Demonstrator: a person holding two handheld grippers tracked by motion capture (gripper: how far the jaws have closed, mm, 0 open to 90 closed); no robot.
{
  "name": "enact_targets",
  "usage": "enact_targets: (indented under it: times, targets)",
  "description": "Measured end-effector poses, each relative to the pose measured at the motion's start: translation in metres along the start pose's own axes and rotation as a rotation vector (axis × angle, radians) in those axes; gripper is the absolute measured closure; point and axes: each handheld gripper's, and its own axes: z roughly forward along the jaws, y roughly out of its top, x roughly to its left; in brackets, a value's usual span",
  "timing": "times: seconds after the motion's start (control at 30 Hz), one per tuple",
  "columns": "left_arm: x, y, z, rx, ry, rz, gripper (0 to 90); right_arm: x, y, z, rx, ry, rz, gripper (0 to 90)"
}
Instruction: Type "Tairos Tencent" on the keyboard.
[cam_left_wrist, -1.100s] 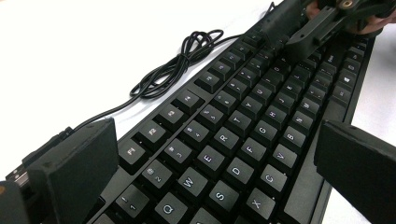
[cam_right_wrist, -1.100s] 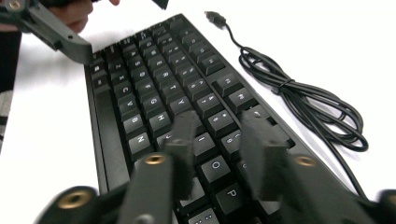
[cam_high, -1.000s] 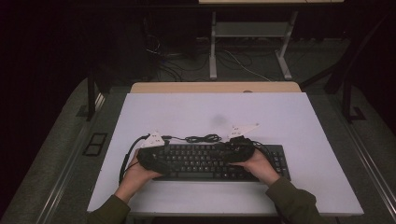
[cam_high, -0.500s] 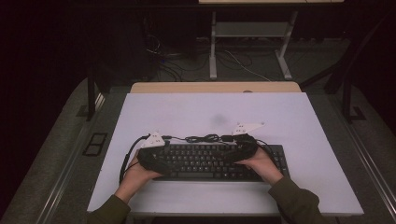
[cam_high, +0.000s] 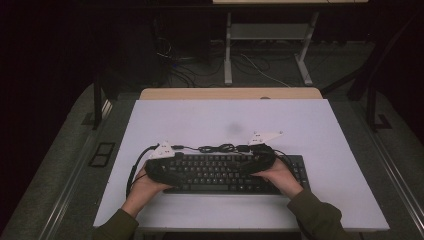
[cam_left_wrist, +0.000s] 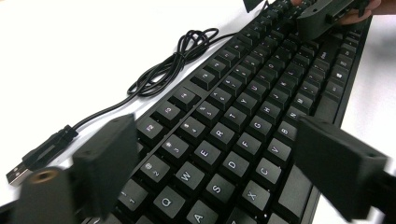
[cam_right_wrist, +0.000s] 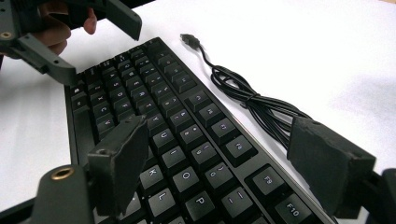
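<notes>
Keyboard (cam_high: 227, 172) lies flat near the front edge of the white table (cam_high: 310, 125), its coiled cable (cam_high: 217, 148) just behind it; left gripper (cam_left_wrist: 210, 163) hovers over the Q-to-C keys with jaws spread wide, holding nothing; right gripper (cam_right_wrist: 219, 158) hangs over the O and P end, jaws likewise apart and empty.

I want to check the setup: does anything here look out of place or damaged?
Nothing looks damaged. The keyboard lies flat; its cable is bundled behind it, with the USB plug loose on the table.
</notes>
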Motion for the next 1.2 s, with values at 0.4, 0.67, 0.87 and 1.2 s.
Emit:
enact_targets:
  times: [0.4,0.67,0.87,1.2]
  targets:
    - [0.007,-0.006,-0.006,0.016,-0.018,0.005,47.1,0.000,0.000,0.001,-0.001,-0.001,-0.001,20.3]
    - [0.011,-0.007,-0.010,0.039,-0.030,0.009,66.0,0.000,0.000,0.001,-0.001,-0.002,-0.002,20.4]
    - [0.013,-0.008,-0.009,0.061,-0.077,-0.004,84.5,0.001,0.000,0.001,0.000,-0.001,-0.003,20.5]
    - [0.010,-0.007,-0.003,0.084,-0.085,-0.008,89.3,0.001,0.000,0.000,0.000,-0.005,-0.001,20.5]
